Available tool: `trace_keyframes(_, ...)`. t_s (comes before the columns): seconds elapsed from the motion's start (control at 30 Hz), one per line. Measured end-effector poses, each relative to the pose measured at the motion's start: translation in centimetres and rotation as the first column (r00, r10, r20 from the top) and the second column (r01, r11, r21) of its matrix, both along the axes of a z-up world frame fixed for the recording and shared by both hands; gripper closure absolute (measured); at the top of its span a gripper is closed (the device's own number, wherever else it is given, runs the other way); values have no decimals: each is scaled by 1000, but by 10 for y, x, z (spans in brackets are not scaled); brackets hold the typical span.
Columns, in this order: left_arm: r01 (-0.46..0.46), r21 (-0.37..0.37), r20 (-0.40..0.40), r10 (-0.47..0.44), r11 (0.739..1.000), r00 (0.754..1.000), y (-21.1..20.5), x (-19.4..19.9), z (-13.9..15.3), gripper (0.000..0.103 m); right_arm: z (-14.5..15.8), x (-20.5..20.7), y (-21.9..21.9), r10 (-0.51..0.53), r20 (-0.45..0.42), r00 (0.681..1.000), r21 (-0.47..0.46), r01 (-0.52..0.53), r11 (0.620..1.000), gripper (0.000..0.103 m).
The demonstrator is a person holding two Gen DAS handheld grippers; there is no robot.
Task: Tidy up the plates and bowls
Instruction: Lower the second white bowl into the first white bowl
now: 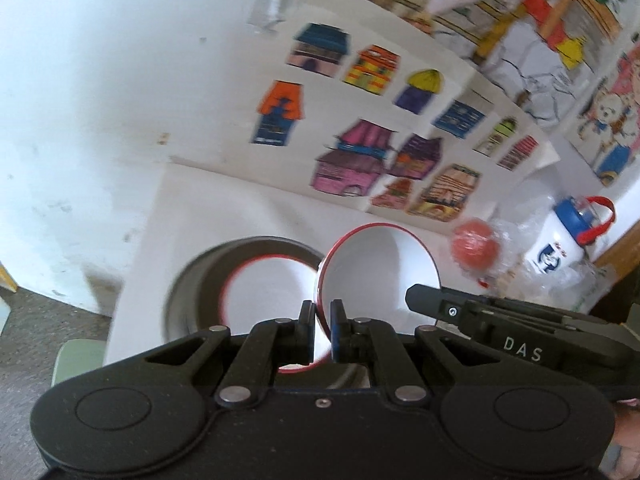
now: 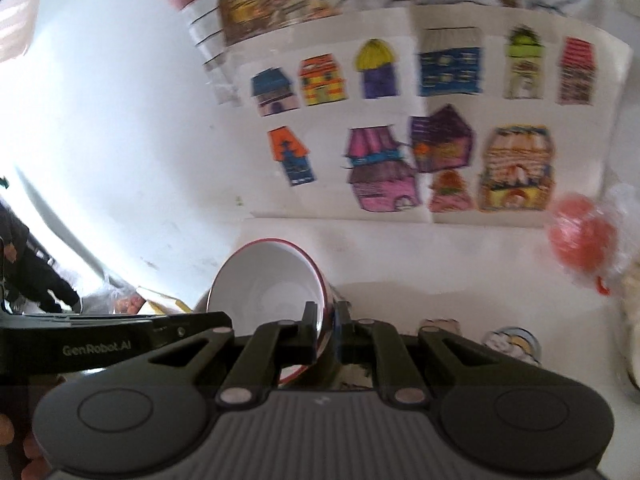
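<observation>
My left gripper (image 1: 322, 312) is shut on the rim of a white bowl with a red rim (image 1: 380, 272), held tilted on its side above the white table. Below and left of it a second red-rimmed white bowl (image 1: 264, 292) sits inside a grey bowl (image 1: 188, 280). My right gripper (image 2: 325, 314) is shut on the rim of a red-rimmed white bowl (image 2: 268, 284), tilted toward the camera. The right gripper's body shows in the left wrist view (image 1: 500, 320), and the left gripper's body shows in the right wrist view (image 2: 100, 344).
A white table (image 2: 400, 264) stands against a white wall with coloured house drawings (image 1: 360, 128). At the right lie a red ball in clear plastic (image 1: 474, 248) and a white bottle with a blue lid (image 1: 564, 240). A patterned dish (image 2: 512, 342) sits near the right gripper.
</observation>
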State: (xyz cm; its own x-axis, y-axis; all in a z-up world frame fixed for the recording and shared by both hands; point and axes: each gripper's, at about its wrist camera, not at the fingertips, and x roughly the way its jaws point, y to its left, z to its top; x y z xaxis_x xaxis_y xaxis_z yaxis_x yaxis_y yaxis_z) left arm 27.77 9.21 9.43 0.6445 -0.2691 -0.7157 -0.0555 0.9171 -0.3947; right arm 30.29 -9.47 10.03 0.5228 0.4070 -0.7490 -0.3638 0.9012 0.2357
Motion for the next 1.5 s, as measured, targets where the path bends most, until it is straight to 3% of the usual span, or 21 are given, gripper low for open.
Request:
trace_keyframes(0.43, -60, 1, -34, 60, 998, 998, 39, -5, -8, 97, -16, 14, 39, 65, -55, 996, -18, -66, 998, 94)
trace_keyframes(1.5, -64, -1, -59, 64, 998, 996, 41, -1, -16, 97, -22, 22, 44, 79, -99, 992, -45, -83, 996, 94)
